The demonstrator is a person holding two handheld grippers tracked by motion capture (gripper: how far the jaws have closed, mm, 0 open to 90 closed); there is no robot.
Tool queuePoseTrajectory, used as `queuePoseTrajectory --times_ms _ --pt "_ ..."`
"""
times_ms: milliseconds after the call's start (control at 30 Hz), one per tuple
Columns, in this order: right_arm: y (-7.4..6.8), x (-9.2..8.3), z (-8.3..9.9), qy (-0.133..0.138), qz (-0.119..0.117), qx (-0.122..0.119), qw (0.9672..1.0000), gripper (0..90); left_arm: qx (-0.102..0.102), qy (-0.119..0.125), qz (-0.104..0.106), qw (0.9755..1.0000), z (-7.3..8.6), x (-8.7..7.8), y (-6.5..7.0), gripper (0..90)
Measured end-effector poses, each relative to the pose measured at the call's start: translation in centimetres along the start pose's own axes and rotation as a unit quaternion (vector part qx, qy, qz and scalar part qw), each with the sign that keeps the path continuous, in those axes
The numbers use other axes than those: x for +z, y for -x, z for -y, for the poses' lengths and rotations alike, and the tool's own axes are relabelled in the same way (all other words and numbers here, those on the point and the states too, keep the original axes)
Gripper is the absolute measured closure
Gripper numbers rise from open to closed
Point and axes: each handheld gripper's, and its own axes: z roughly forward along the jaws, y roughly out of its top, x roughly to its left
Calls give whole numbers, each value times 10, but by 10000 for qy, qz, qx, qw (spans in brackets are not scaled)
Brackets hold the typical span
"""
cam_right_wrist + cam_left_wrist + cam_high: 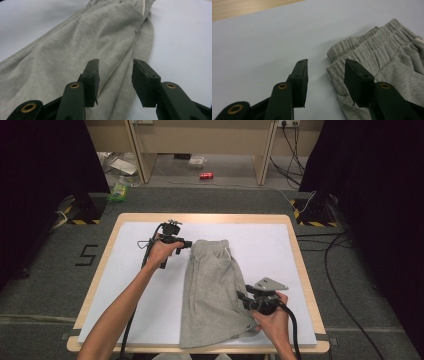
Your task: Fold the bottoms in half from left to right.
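Your left gripper (325,75) stands released, its 2 jaws straddling the waistband corner of the shorts (387,65) without pressing it; your right gripper (115,77) is also released, jaws apart above the side seam near the hem. The shorts (212,290) lie folded lengthwise on the table (125,270), long axis running from far edge to near edge, waistband far, hem near. The left gripper (172,240) is nearer the waistband, the right gripper (252,300) nearer the hem. The high view gives that axis; the gripper views show bare cloth between the jaws.
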Motion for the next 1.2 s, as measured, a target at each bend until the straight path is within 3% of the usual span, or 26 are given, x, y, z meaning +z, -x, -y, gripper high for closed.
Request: queuePoseTrajectory --times_ms 100,267,333,433,467,500,533,633,700,867,933,1067,1100,1200 --pt "5 28 -15 -160 14 -55 9999 604 40 -2 -13 10000 1 -2 0 530" --pt "9 45 -23 -357 136 -6 9993 588 33 -8 -29 10000 2 -2 -2 529" --pt "11 56 -25 -584 132 133 9981 553 6 -3 -28 10000 2 -2 -3 528" --pt "15 67 -24 -708 90 262 9971 604 19 -19 -34 10000 2 -2 -3 526" --pt "15 67 -24 -708 90 262 9971 604 21 -22 -29 10000 3 -2 -2 526" --pt "16 70 -24 -688 17 188 9975 748 24 -15 -11 10000 3 -1 -2 524" --pt "16 69 -24 -652 22 137 9978 794 20 -11 -6 10000 3 -1 -2 524" --pt "17 65 -25 -573 18 112 9983 882 15 -10 -8 10000 2 -1 -2 524" --pt "19 54 -31 -343 85 62 9994 899 2 -9 -11 10000 3 -1 -3 523" --pt "24 45 -37 -181 178 23 9997 900 -9 4 -12 10000 3 -1 -3 524" --pt "31 40 -39 -131 425 45 9990 900 -8 7 -15 10000 2 -1 -3 524" --pt "41 41 -34 -184 507 136 9985 900 -24 12 -9 10000 2 0 -3 524" --pt "44 49 -24 -355 523 158 9979 900 -10 -12 -9 10000 2 1 -3 524" --pt "44 55 -19 -499 526 123 9973 900 -9 -18 -5 10000 3 2 -2 521"
